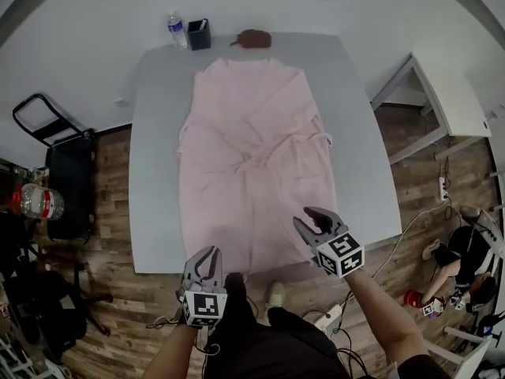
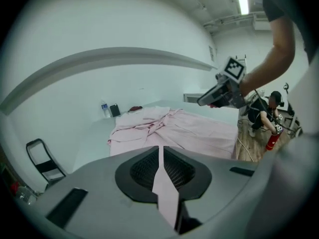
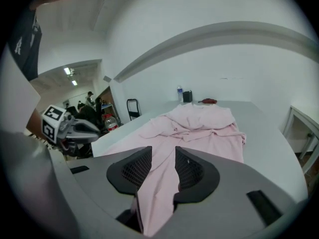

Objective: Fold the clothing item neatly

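While both grippers work the near hem, the robe (image 1: 256,156) lies lengthwise down the middle of the table (image 1: 154,172), collar at the far end, hem at the near edge by the person. It is pale pink and thin, mostly flat, with front panels crossed over each other, creases bunched around the middle and a tie end sticking out on the right side. The lower part is smoother than the upper. The left gripper (image 1: 207,253) is at the near-left hem corner, jaws pressed together on a thin strip of robe fabric, which runs up between the pads in the left gripper view. The right gripper (image 1: 312,215) is at the near-right hem, jaws wider apart but clamped on a thick fold of robe that fills the gap and hangs below them. At the far table edge a bottle (image 1: 177,30), a black cup (image 1: 199,34) and a brown pouch (image 1: 254,39) sit in a row; the pouch is just beyond the collar, and all three are well apart from the grippers. A black cart (image 1: 59,172) and a jug (image 1: 35,201) stand on the floor to the left, a white desk (image 1: 450,93) to the right.
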The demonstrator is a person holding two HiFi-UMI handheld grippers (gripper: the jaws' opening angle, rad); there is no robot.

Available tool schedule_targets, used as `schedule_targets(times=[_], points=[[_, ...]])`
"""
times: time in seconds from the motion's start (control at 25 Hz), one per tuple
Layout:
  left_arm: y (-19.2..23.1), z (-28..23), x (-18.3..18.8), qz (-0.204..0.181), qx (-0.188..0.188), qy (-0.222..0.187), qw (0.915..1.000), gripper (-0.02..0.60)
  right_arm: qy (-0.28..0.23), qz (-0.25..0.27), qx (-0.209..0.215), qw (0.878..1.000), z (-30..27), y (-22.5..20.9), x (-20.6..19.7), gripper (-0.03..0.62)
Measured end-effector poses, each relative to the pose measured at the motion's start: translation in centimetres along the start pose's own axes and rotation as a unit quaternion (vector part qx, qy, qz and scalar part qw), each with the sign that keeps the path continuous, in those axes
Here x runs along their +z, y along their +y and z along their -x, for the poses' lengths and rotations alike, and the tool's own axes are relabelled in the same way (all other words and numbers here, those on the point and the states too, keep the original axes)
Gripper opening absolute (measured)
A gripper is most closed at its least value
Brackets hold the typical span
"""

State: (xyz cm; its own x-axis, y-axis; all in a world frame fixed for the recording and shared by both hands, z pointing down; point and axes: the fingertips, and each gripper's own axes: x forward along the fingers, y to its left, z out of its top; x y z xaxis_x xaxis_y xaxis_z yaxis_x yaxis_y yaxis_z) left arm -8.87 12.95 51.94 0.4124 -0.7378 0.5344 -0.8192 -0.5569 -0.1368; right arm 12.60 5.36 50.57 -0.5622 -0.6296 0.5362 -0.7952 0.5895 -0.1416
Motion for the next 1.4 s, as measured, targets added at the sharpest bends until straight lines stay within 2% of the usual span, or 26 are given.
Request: schedule_targets(times=[0.2,0.4,0.56,0.72,0.92,1.24,1.28,1.32,1.4], points=[[-4.4,0.3,-0.6,0.028,0.013,0.003,0.9995,0.009,-0.033,0.028,0.011,0.999,-4.6,-3.2,4.3,0.149],[-5.8,-1.3,2.6,0.05,0.013,-0.031,0.9982,0.009,-0.044,0.009,0.013,0.999,-10.0,-6.3,8.1,0.15],[-5.8,-4.2,5.9,0.041,-0.004,-0.065,0.997,0.009,-0.039,0.003,0.002,0.999,-15.0,-8.9,9.5,0.149],[-4.9,-6.1,7.9,0.028,-0.022,-0.083,0.9959,0.009,-0.008,0.003,-0.009,1.0,-19.8,-11.8,9.4,0.15],[-2.4,-6.8,6.0,0.043,-0.013,-0.064,0.997,0.009,0.033,0.003,-0.037,0.999,-25.2,-15.3,9.3,0.124],[-1.0,-7.1,3.6,0.051,-0.01,-0.038,0.9979,0.009,0.108,0.031,-0.03,0.993,-29.2,-16.0,7.5,0.116],[-1.0,-7.2,3.6,0.051,-0.011,-0.039,0.9979,0.009,0.107,0.036,-0.032,0.993,-29.1,-16.0,7.6,0.062],[-1.0,-7.3,3.7,0.05,-0.011,-0.039,0.9979,0.009,0.102,0.04,-0.034,0.993,-28.8,-16.0,7.9,0.039],[-1.1,-7.2,3.7,0.05,-0.013,-0.041,0.9978,0.009,0.083,0.039,-0.039,0.995,-27.6,-15.9,8.6,0.029]])
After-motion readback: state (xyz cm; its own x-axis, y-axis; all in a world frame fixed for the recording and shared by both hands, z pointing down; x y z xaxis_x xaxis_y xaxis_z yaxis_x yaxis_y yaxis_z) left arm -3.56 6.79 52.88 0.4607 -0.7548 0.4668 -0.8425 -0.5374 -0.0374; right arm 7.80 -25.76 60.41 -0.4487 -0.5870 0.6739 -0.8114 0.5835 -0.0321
